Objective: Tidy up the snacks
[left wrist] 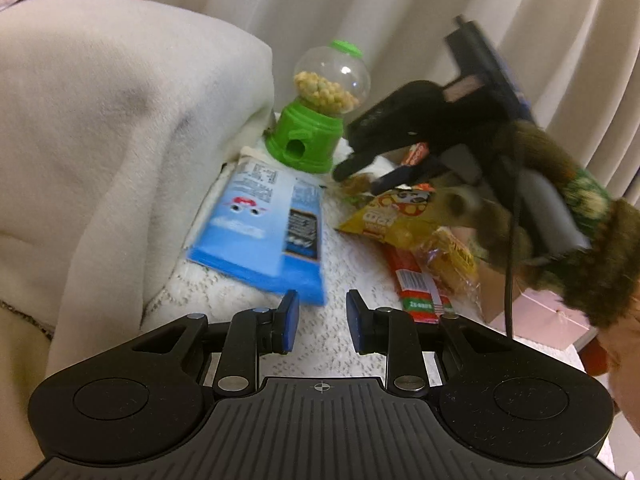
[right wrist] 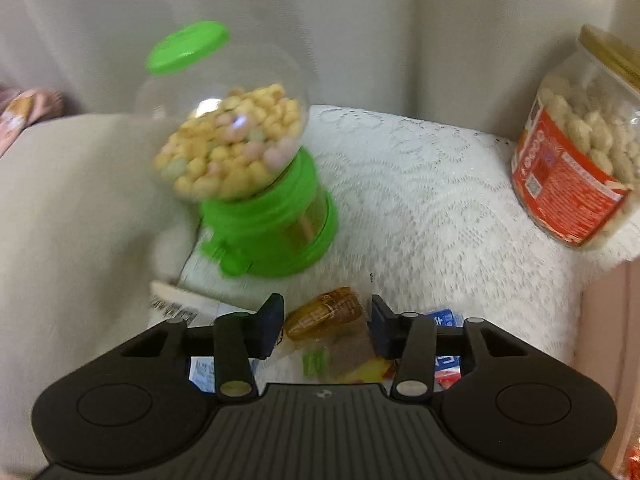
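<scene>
Lying between the right gripper's spread jaws, a small amber-brown wrapped snack looks glossy.

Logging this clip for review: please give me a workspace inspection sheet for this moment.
Surface: white lace cloth over a small table.
Job's things: green candy dispenser upright; blue packet; yellow bag; red stick pack; jar of puffs; brown wrapped snack.
Clutter: pink box at the table's edge.
Grippers: left tool nearly shut, nothing in it; right tool has the brown wrapped snack between its pads, contact unclear.
Cables: black cable hanging from the right tool.
Surroundings: cream blanket, curtain.
</scene>
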`<action>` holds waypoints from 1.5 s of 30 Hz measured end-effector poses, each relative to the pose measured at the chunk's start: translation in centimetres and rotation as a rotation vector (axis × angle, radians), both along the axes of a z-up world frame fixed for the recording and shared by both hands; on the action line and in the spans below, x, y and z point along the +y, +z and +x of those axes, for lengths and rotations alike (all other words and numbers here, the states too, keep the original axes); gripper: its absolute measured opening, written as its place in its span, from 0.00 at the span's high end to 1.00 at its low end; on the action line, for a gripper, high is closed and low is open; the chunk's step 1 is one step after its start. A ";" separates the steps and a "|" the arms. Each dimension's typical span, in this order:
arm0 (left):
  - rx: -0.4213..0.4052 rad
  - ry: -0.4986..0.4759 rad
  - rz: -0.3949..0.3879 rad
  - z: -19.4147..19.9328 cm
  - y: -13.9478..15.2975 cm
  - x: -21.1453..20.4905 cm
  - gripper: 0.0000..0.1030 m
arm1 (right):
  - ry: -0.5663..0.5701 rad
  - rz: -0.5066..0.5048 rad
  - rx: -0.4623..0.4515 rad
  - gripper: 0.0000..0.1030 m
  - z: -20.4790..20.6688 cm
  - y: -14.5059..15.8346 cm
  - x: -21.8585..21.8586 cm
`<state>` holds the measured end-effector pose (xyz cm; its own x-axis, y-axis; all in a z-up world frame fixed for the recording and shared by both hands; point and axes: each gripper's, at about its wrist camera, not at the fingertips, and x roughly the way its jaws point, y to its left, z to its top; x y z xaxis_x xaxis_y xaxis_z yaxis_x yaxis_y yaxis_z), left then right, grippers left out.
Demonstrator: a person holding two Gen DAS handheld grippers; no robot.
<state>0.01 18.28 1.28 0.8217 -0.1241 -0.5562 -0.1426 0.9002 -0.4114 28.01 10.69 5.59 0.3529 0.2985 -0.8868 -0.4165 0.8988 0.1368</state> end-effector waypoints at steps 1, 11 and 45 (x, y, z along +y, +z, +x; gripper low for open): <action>0.003 -0.001 -0.003 0.1 0.0 0.0 0.71 | 0.015 -0.010 -0.010 0.58 -0.7 0.4 -0.3; 0.012 0.004 0.003 0.3 0.6 -1.4 0.71 | 0.100 0.083 -0.005 0.58 -9.4 4.3 -5.9; 0.157 -0.295 0.177 19.8 0.9 -3.3 0.68 | -0.179 0.110 -0.256 0.18 -21.7 -2.0 -29.3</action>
